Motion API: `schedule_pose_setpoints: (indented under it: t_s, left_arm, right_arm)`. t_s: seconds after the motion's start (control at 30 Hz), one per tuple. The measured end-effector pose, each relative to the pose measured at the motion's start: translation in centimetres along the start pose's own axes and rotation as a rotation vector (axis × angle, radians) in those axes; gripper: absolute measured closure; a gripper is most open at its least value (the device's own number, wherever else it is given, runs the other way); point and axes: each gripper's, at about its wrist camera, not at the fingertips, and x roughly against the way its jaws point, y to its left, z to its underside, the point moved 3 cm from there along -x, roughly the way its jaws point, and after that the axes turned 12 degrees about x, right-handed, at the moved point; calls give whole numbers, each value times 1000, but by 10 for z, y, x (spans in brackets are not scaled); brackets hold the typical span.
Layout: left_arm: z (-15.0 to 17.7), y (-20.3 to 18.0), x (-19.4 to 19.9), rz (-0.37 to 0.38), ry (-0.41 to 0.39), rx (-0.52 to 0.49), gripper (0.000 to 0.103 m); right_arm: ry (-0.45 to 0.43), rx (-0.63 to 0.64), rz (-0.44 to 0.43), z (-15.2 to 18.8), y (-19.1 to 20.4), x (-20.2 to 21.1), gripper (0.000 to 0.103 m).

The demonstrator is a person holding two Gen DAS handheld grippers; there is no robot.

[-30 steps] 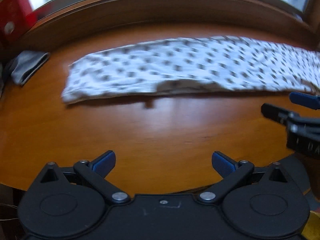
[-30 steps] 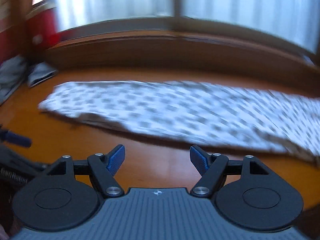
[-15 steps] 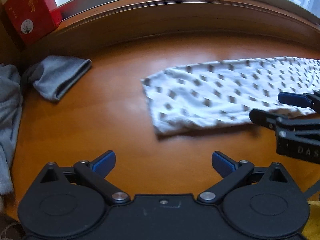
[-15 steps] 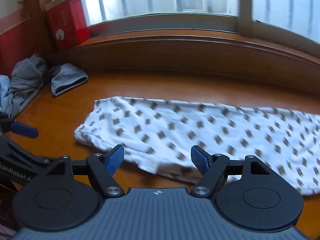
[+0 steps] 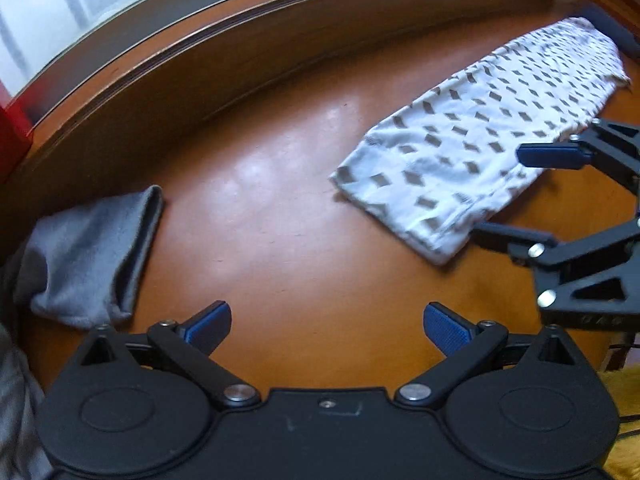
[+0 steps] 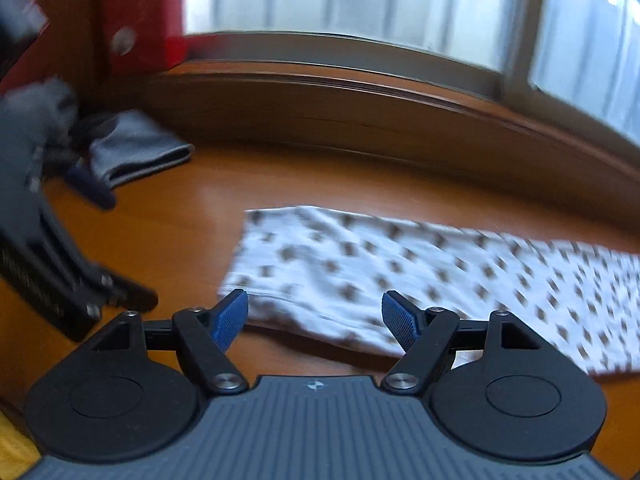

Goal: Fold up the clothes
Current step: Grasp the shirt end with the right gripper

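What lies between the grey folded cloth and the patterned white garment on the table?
Only bare wooden tabletop separates the grey cloth from the patterned garment, clearest in the left wrist view.

Right tool (image 6: 315, 320) now at patterned cloth's (image 6: 420, 276) near end.

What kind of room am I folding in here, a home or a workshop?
Most likely a home. The work surface is a polished wooden table set against a window with a wooden sill, a patterned white garment lies flat on it, and a grey folded cloth sits aside.
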Motion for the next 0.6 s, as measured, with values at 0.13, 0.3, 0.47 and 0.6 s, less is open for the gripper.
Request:
schedule_pose_setpoints:
  t_s: [0.13, 0.3, 0.47, 0.6]
  left_arm:
    - [2, 19, -12, 19, 14, 2, 0]
    - [1, 28, -20, 35, 18, 38, 0]
    - [0, 30, -20, 33, 5, 55, 0]
    - [1, 28, -19, 40, -5, 47, 0]
  right_arm:
    - [34, -21, 56, -5, 17, -17, 26]
    - [55, -95, 95, -2, 20, -29, 26]
    - [42, -148, 113, -3, 20, -33, 26]
    - [34, -159, 128, -3, 21, -34, 33]
